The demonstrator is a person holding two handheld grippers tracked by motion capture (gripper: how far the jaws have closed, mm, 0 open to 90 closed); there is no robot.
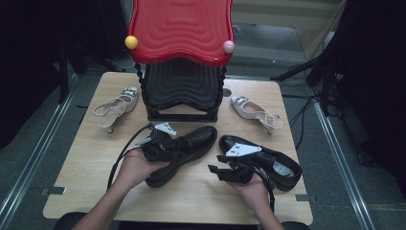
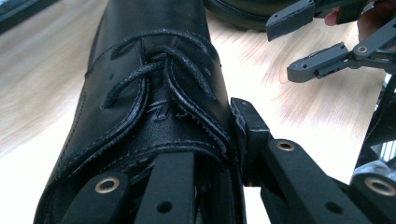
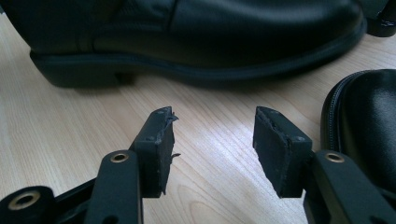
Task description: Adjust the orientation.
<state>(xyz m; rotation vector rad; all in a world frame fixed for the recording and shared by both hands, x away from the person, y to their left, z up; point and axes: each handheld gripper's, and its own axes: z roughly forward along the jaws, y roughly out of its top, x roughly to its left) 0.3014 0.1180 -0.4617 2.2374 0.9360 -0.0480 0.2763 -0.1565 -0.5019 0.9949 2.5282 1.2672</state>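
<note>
Two black leather lace-up shoes lie on the wooden table (image 1: 86, 158). My left gripper (image 1: 178, 146) is shut on the left shoe (image 1: 196, 141) at its opening. In the left gripper view one jaw reaches inside that shoe (image 2: 154, 70) behind the laces, and the other presses its outer side; the left gripper (image 2: 210, 140) clamps the shoe's side wall. My right gripper (image 1: 216, 171) stands open just left of the right shoe (image 1: 280, 165), low over the table. In the right gripper view the right gripper (image 3: 215, 135) holds nothing, with the left shoe's sole (image 3: 210, 70) ahead.
A red and black shoe rack (image 1: 182, 57) stands at the back middle of the table. One beige heeled sandal (image 1: 115, 108) lies at the back left, another (image 1: 253, 111) at the back right. Bare wood lies along the front edge. The right gripper (image 2: 303, 46) appears open in the left gripper view.
</note>
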